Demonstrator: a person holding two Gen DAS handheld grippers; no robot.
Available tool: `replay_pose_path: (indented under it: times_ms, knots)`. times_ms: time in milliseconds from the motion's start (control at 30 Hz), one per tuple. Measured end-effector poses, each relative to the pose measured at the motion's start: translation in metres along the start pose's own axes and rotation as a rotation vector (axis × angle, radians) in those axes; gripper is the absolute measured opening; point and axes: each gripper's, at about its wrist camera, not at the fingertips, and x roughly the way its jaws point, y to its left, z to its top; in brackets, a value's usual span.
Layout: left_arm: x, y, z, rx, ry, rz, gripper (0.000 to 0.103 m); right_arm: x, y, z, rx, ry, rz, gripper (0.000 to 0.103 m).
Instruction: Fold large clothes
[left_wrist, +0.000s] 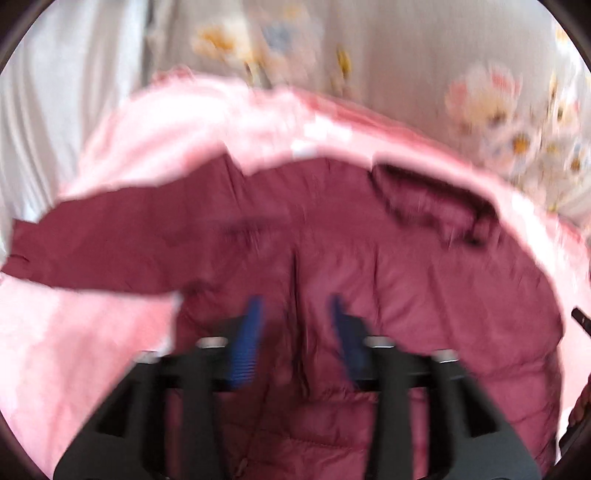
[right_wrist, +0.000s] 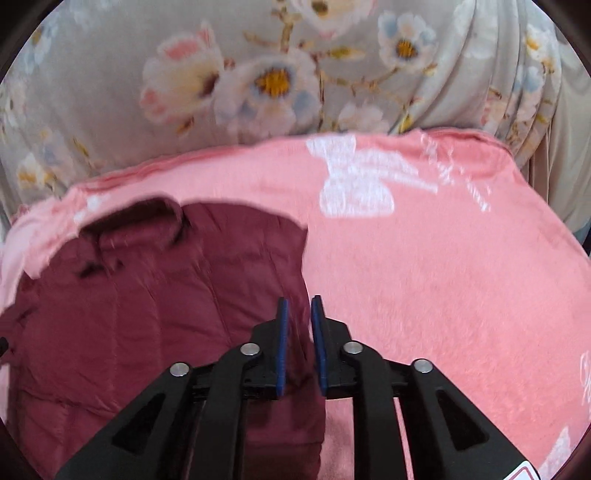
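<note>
The left tool (left_wrist: 295, 314) hangs over the maroon quilted puffer jacket (left_wrist: 332, 295) with its blue-padded fingers (left_wrist: 249, 339) spread wide and nothing between them; the view from this wrist is blurred. The right tool (right_wrist: 300, 317) has its blue pads (right_wrist: 282, 347) drawn narrow, a slim gap between them, and the right-hand edge of the jacket (right_wrist: 166, 314) runs up through that gap (whether the pads actually pinch the fabric cannot be told from here).

The jacket lies spread on a pink fleece blanket with white bow prints (right_wrist: 443, 277), its dark collar (right_wrist: 147, 218) towards the far side. In the left wrist view one sleeve (left_wrist: 92, 251) stretches out to the left across the blanket (left_wrist: 74, 350), and a seam or zip line runs down the middle of the jacket's body between the left tool's fingers.

Beyond the blanket's far edge hangs a grey floral cloth with pale pink and blue blossoms (right_wrist: 258, 81), gathered into folds at the right.
</note>
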Motion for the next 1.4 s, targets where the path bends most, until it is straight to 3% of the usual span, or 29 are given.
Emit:
replay_pose_path:
  times_ms: [67, 133, 300, 467, 700, 1133, 1167, 1267, 1400]
  knots:
    - [-0.016, -0.009, 0.018, -0.002, -0.058, -0.037, 0.056, -0.003, 0.007, 0.016, 0.009, -0.018, 0.043, 0.017]
    - [-0.012, -0.028, 0.03, 0.025, -0.061, -0.07, 0.056, 0.006, 0.017, 0.029, 0.025, -0.016, 0.1, 0.017]
    - [0.039, -0.072, 0.028, 0.078, 0.057, -0.123, 0.054, 0.049, 0.038, 0.038, 0.032, 0.029, 0.149, 0.017]
    - [0.078, -0.085, 0.006, 0.103, 0.133, -0.077, 0.05, 0.088, 0.039, 0.029, 0.026, 0.105, 0.117, 0.016]
    - [0.091, -0.083, -0.016, 0.134, 0.154, -0.047, 0.051, 0.108, 0.038, 0.006, -0.01, 0.162, 0.082, 0.008]
    - [0.091, -0.088, -0.026, 0.177, 0.112, -0.011, 0.051, 0.104, 0.043, 0.001, -0.062, 0.138, 0.038, 0.007]
    - [0.09, -0.086, -0.026, 0.172, 0.11, -0.013, 0.051, 0.095, 0.043, 0.002, -0.045, 0.132, 0.04, 0.013]
    - [0.08, -0.085, -0.026, 0.175, 0.103, -0.014, 0.051, 0.063, 0.056, 0.0, -0.034, 0.116, 0.145, 0.017]
    - [0.068, -0.076, -0.027, 0.152, 0.104, -0.023, 0.051, 0.045, 0.091, -0.023, -0.143, 0.157, 0.189, 0.017]
